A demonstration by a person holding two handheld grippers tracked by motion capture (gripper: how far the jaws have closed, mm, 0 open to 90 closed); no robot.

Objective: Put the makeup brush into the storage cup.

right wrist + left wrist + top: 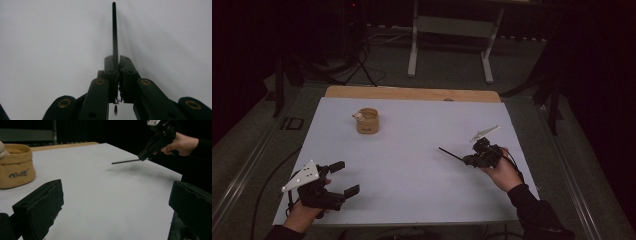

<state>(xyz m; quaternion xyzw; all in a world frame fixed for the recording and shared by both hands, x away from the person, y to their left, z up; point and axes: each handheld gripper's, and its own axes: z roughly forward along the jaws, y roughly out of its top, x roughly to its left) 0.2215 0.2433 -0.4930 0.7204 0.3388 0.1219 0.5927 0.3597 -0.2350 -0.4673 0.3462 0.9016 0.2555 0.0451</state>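
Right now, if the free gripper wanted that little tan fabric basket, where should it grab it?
Probably the basket's rolled rim, from above: it stands upright and open-topped, so one jaw can go inside, one outside. The left gripper is open. The white thing at the rim's left is best avoided.

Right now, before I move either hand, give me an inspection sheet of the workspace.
Surface: white sheet over a wooden table, bare in the middle.
Job's things: thin black rod clamped in the right gripper, off the sheet; tan fabric basket upright at the far left.
Clutter: nothing seen.
Grippers: right gripper shut on the rod; left gripper open, holding nothing.
Cables: one trails from the left gripper off the table's left edge.
Surroundings: dark room, grey frame legs behind the table.
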